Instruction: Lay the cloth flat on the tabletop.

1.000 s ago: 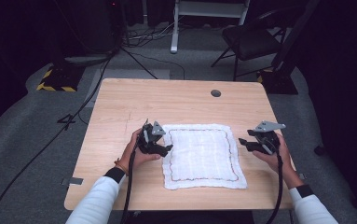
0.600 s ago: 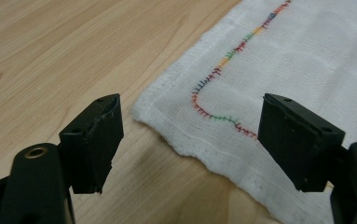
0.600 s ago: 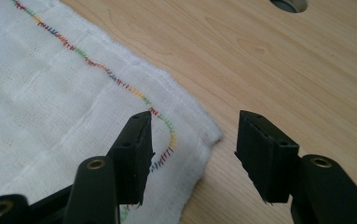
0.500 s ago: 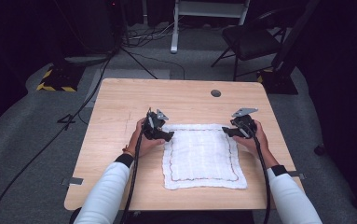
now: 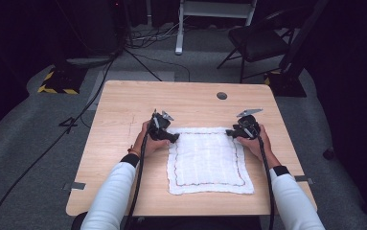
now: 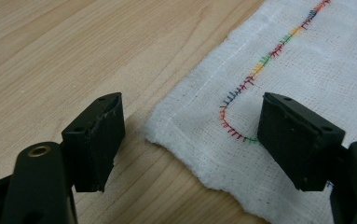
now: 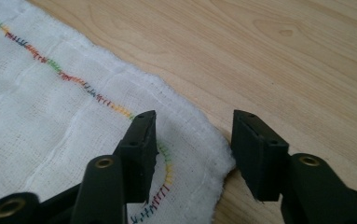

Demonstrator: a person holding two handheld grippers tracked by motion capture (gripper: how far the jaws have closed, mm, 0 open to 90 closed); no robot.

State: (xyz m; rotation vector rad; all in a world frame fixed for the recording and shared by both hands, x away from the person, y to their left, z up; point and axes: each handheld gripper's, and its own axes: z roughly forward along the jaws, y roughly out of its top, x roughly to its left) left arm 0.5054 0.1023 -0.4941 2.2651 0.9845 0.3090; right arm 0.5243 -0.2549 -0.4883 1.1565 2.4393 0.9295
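Spread flat on the wooden table (image 5: 123, 143): a white cloth (image 5: 207, 160) with a seam of coloured stitches, nearer the front edge. At its far left corner, the left tongs (image 5: 174, 138), held wide apart, one jaw over bare wood and the other over the cloth, corner between them but not pinched. At its far right corner, the right tongs (image 5: 230, 132), just closing, still released, straddling the hem without pressing it
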